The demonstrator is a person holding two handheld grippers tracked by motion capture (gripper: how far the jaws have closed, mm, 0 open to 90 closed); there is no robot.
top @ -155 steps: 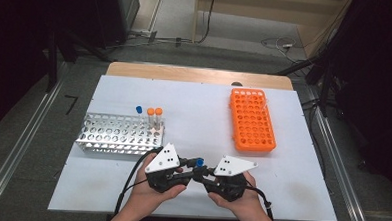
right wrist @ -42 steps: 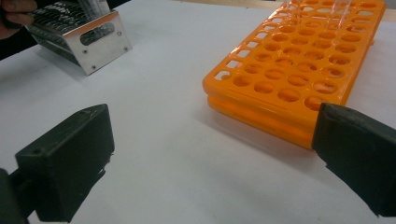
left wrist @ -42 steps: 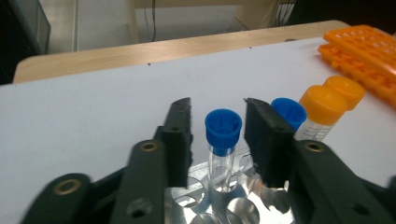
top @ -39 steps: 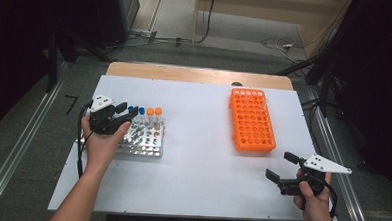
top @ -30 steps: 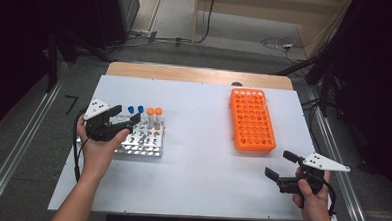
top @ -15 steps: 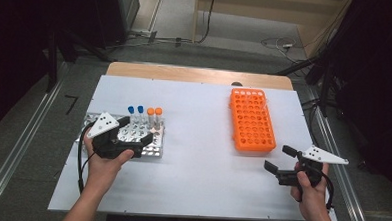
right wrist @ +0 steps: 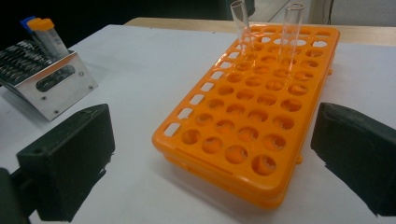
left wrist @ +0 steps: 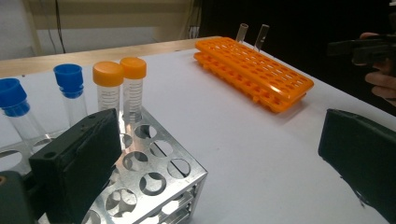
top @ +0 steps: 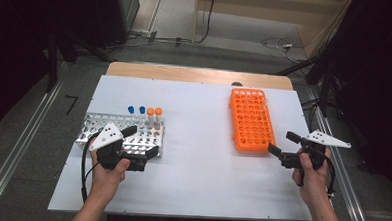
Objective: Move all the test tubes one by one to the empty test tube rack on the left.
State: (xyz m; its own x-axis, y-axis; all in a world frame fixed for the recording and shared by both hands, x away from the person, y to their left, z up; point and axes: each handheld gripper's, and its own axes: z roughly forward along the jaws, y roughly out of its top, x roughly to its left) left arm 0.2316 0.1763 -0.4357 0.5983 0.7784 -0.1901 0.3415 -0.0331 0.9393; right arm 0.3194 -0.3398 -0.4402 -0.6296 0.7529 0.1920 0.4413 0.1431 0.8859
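White tabletop (top: pixel 202 141), perforated metal rack (top: pixel 147 138)

The metal rack (left wrist: pixel 154 177) is gleaming, polished and perforated. The orange rack (right wrist: pixel 252 116) is showing smooth, slightly glossy plastic. The clear tubes (right wrist: pixel 292 28) are looking like glass or clear plastic. The tabletop (top: pixel 197 140) is appearing matt white, with a wooden edge (top: pixel 195 74).

The high view looks forward and down over the whole desk (top: pixel 195 190). The left gripper view sits low and close at the metal rack (left wrist: pixel 154 182), facing across to the orange rack (left wrist: pixel 261 74). The right gripper view faces that orange rack (right wrist: pixel 252 121) closely; both show both racks.
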